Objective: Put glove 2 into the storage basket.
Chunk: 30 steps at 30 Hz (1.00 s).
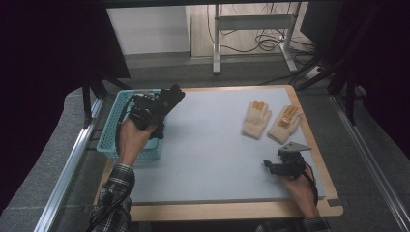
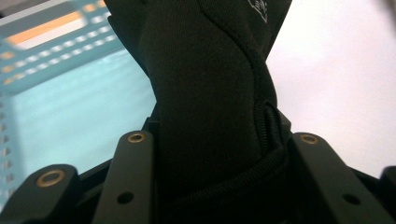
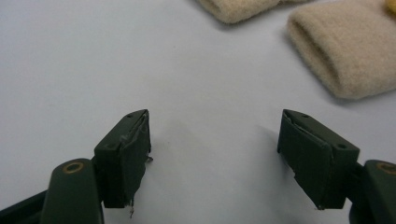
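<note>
While your right gripper (image 3: 212, 158) rests low on the white table top (image 1: 208, 145) with its jaws apart and nothing between them, your left gripper (image 1: 145, 113) has clamped a black glove (image 2: 205, 84) and holds it above the edge of the teal basket (image 1: 109, 133). This looks like the carrying step; next you would need to bring the glove over the bare mat and release it. Farther off lie two cream gloves (image 1: 270, 121), side by side; beyond the table, a grey floor and desk legs.
</note>
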Each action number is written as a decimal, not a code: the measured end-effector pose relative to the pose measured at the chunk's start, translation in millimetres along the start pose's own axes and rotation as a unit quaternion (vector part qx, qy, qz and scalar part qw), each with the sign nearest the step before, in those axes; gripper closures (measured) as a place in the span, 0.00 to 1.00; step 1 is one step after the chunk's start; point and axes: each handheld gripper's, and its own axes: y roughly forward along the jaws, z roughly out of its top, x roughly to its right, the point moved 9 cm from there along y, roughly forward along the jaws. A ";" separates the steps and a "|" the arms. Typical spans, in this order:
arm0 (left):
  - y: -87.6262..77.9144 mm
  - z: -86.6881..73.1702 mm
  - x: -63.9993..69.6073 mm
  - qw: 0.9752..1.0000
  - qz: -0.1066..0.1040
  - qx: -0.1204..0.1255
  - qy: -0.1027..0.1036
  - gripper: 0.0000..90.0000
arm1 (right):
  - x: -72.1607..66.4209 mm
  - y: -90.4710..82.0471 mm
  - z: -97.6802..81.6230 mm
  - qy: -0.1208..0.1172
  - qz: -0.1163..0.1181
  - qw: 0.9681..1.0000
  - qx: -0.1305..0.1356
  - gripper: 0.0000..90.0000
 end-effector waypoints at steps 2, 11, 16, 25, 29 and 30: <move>-1.8 -3.2 -10.1 1.000 0.007 -0.002 -0.010 0.66 | 0.1 0.0 0.0 0.000 0.000 1.000 0.000 0.28; 1.7 -27.5 -63.7 0.997 0.042 -0.024 -0.060 0.66 | 0.0 0.2 0.0 0.001 0.000 1.000 0.000 0.28; 13.6 -46.2 -90.2 0.994 0.056 -0.049 -0.082 0.66 | -0.1 0.3 0.1 0.001 0.000 1.000 0.000 0.28; 47.9 -63.6 -111.3 0.988 0.070 -0.088 -0.102 0.65 | 0.0 0.3 0.1 0.001 0.000 1.000 0.000 0.28; 64.4 -65.7 -117.5 0.986 0.079 -0.106 -0.103 0.65 | 0.1 0.4 0.1 0.001 0.000 1.000 0.000 0.28; 67.0 -65.9 -118.6 0.985 0.081 -0.109 -0.101 0.65 | 0.1 0.4 0.2 0.001 0.000 1.000 0.000 0.28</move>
